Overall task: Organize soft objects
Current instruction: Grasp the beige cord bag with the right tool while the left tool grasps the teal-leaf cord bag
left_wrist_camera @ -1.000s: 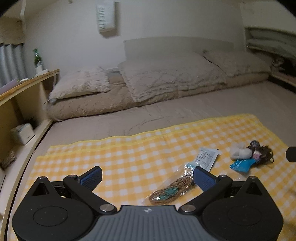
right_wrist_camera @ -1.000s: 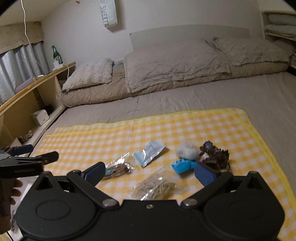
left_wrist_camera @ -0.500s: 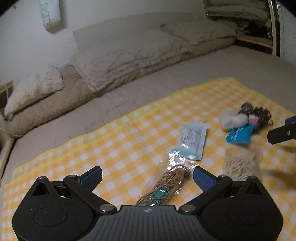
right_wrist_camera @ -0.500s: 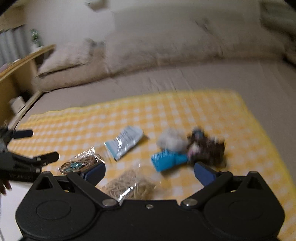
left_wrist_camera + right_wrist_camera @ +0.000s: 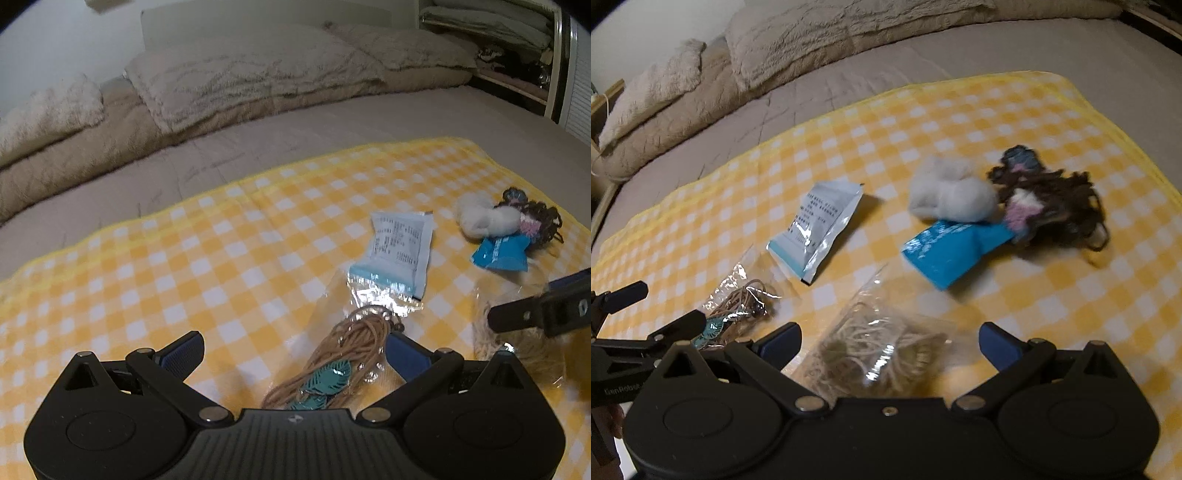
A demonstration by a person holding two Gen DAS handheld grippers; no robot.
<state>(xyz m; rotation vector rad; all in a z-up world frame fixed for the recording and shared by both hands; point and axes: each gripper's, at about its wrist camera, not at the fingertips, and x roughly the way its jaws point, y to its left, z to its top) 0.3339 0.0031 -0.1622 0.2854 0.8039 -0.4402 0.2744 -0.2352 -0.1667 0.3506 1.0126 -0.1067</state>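
My left claw (image 5: 291, 347) is matt black plastic with ribbed blue pads. Under it lies a checked cloth (image 5: 184, 258), woven and matt. The cord bag (image 5: 354, 343) is clear glossy film that crinkles; the cord looks like waxed string, though blur hides the finish. The sachet (image 5: 816, 229) is shiny foil-like plastic. The cotton (image 5: 949, 195) is fluffy and matt, the yarn (image 5: 1056, 206) rough wool.

On the yellow checked cloth (image 5: 960, 110) lie two clear bags of string (image 5: 879, 354), one white packet (image 5: 820, 225) at 11 o'clock, one blue packet (image 5: 949, 251), one white fluff ball (image 5: 949, 195) and one dark yarn doll (image 5: 1049, 203) at 1 o'clock.
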